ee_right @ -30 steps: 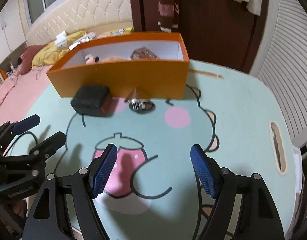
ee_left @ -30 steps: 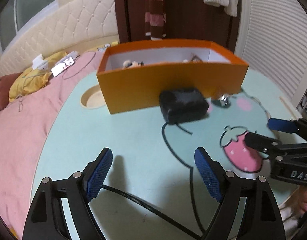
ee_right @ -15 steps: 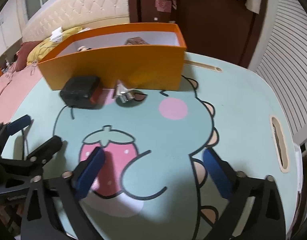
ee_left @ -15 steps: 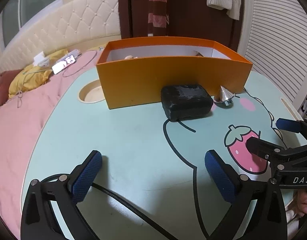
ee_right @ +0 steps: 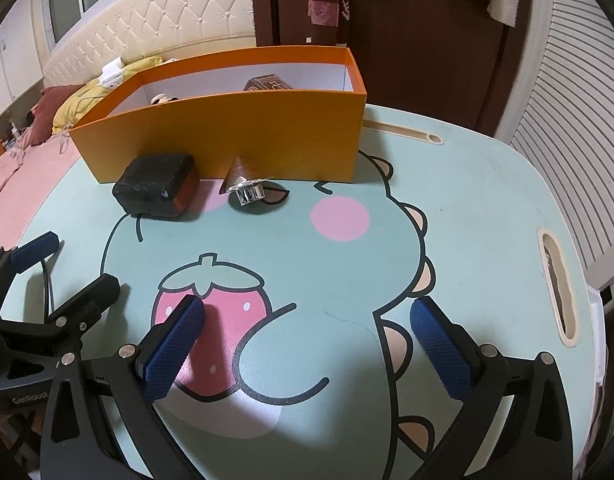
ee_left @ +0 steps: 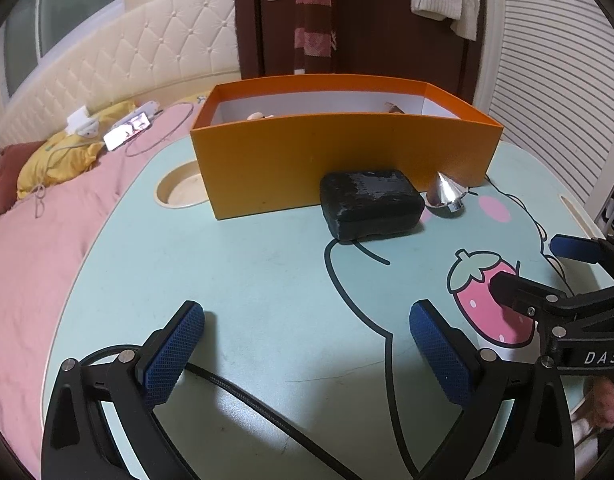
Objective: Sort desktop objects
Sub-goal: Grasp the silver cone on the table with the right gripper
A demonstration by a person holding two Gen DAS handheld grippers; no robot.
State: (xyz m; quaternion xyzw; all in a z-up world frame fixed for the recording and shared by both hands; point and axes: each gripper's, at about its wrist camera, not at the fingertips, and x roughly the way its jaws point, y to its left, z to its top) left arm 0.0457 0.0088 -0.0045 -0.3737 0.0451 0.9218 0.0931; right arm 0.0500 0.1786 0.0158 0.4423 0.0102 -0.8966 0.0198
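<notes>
An orange box (ee_left: pixel 339 168) stands at the back of the mint table (ee_left: pixel 235 280); it also shows in the right wrist view (ee_right: pixel 227 136), with a brown item (ee_right: pixel 267 83) and a small white item (ee_right: pixel 161 99) inside. A black case (ee_left: pixel 371 203) lies against its front wall, seen also in the right wrist view (ee_right: pixel 157 190). A silver cone (ee_left: pixel 446 196) lies just right of the case, seen also in the right wrist view (ee_right: pixel 245 188). My left gripper (ee_left: pixel 307 356) is open and empty, well short of the case. My right gripper (ee_right: pixel 307 348) is open and empty over the strawberry print.
A round cup recess (ee_left: pixel 181 190) is in the table left of the box. A slot (ee_right: pixel 557 284) runs along the table's right edge. A black cable (ee_left: pixel 267 400) trails under my left gripper. A pink bed (ee_left: pixel 39 240) lies to the left, a dark door (ee_right: pixel 407 20) behind.
Both grippers have pulled back from the box and opened wider. The silver cone now lies clear beside the black case.
</notes>
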